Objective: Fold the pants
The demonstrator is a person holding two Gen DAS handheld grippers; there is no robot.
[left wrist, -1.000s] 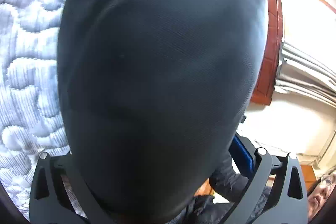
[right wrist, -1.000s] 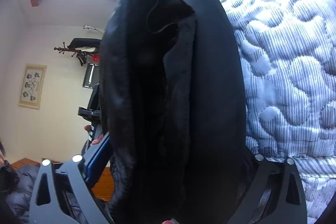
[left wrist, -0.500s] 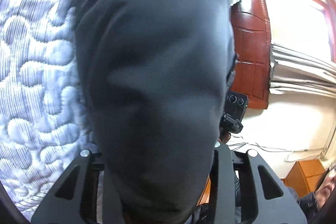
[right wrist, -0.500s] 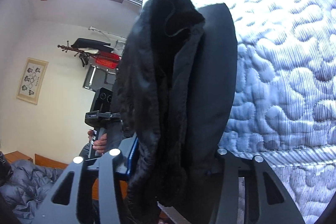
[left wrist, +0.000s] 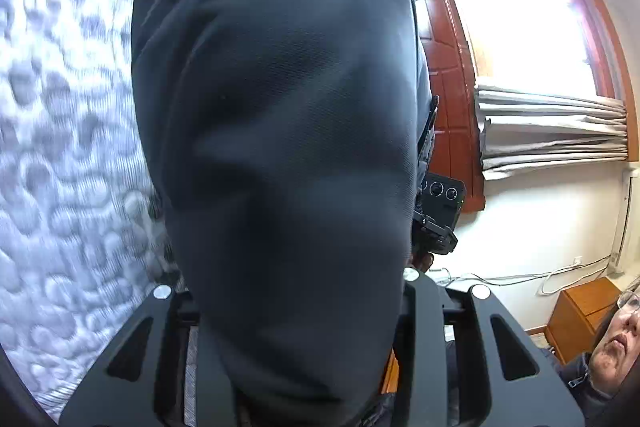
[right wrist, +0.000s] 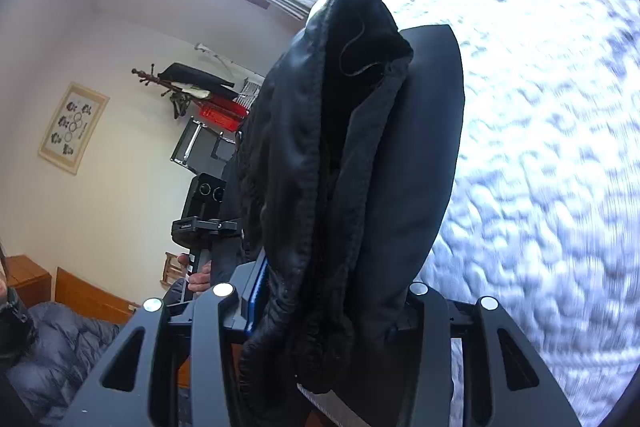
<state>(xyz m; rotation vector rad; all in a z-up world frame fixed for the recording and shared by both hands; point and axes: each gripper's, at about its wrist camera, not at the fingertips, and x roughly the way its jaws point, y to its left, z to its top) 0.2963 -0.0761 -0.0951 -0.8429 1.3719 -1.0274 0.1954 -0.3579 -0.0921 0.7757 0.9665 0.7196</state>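
The pants (left wrist: 280, 147) are dark, near black, and fill the middle of the left wrist view, hanging from my left gripper (left wrist: 296, 339), which is shut on the cloth; its fingertips are hidden. In the right wrist view the pants (right wrist: 344, 167) show a bunched fleecy lining and a smooth outer side. My right gripper (right wrist: 320, 331) is shut on that bunched part. Both hold the pants up off the quilted bed (right wrist: 540, 147).
The white-blue quilted bedspread (left wrist: 60, 167) lies left of the left gripper. A red-brown door (left wrist: 452, 99), a window with curtains (left wrist: 552, 123) and a person's face (left wrist: 616, 335) are to the right. A coat rack (right wrist: 176, 87) and framed picture (right wrist: 72, 127) stand by the far wall.
Both grippers closed on the pants, jaws narrowing since one second ago. Both have lifted and tilted, so more of the room and less of the bed shows.
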